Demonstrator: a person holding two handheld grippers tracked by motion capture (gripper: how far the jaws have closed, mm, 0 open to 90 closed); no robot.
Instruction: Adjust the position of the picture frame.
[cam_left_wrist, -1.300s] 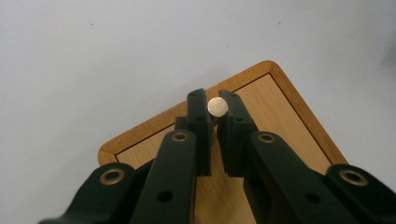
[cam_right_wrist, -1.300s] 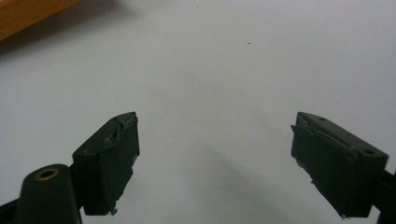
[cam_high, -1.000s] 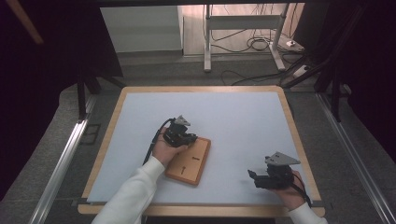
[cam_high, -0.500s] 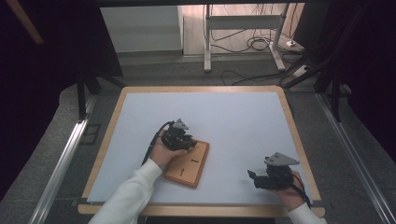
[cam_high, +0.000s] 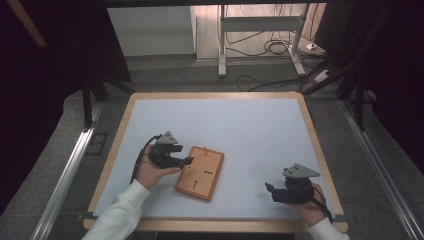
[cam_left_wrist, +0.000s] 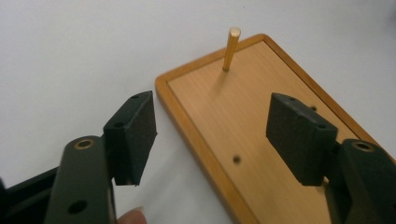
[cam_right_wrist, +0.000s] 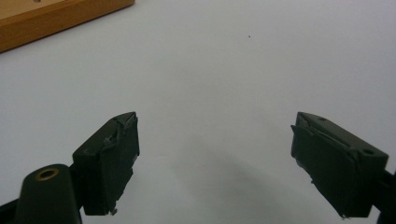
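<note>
My left gripper (cam_high: 184, 161), jaws just opened and empty, has backed off the wooden board (cam_high: 200, 172), leaving its brass peg (cam_left_wrist: 231, 49) upright; my right gripper (cam_high: 271, 191) waits open.

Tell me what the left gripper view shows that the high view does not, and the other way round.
Left gripper view alone: the brass peg standing upright near one end of the wooden board, a small hole in it, and the left gripper with open jaws and nothing between them. High view alone: the right gripper apart from the board, both sleeves, the table's wooden rim. Both: the board lying on the white tabletop.
</note>
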